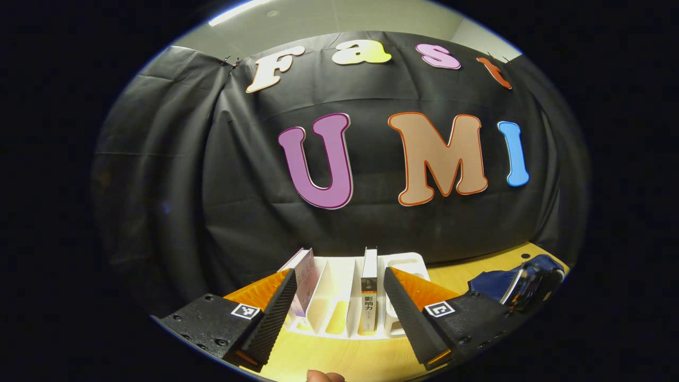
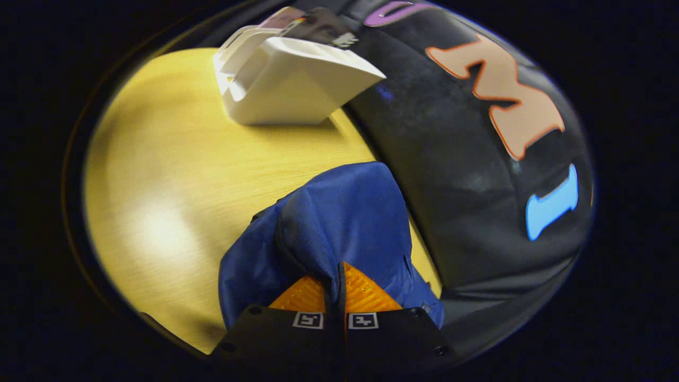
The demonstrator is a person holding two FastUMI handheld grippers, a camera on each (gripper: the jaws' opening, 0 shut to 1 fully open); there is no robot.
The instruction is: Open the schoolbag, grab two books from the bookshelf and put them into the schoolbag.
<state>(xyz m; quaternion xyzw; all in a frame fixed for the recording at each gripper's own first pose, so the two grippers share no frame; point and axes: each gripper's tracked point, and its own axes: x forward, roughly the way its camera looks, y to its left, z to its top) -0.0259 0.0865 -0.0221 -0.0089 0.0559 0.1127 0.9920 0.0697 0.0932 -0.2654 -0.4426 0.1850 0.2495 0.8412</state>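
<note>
In the left gripper view my left gripper (image 1: 339,313) stands open just in front of the white bookshelf (image 1: 339,305). Two books stand in the shelf's slots: a pale pinkish book (image 1: 306,280) by the left finger and a dark-spined book (image 1: 370,297) just inside the right finger. The blue schoolbag (image 1: 496,284) lies to the right on the table, with the other gripper (image 1: 536,281) at it. In the right gripper view my right gripper (image 2: 335,289) is shut on a fold of the blue schoolbag (image 2: 339,223), which bulges up in front of the fingers. The bookshelf (image 2: 286,79) stands beyond it.
The yellow wooden table (image 2: 175,175) lies bare between the bag and the shelf. The black cloth wall (image 1: 238,175) hangs close behind the shelf and bag. A fingertip (image 1: 323,376) of the holding hand shows at the bottom edge.
</note>
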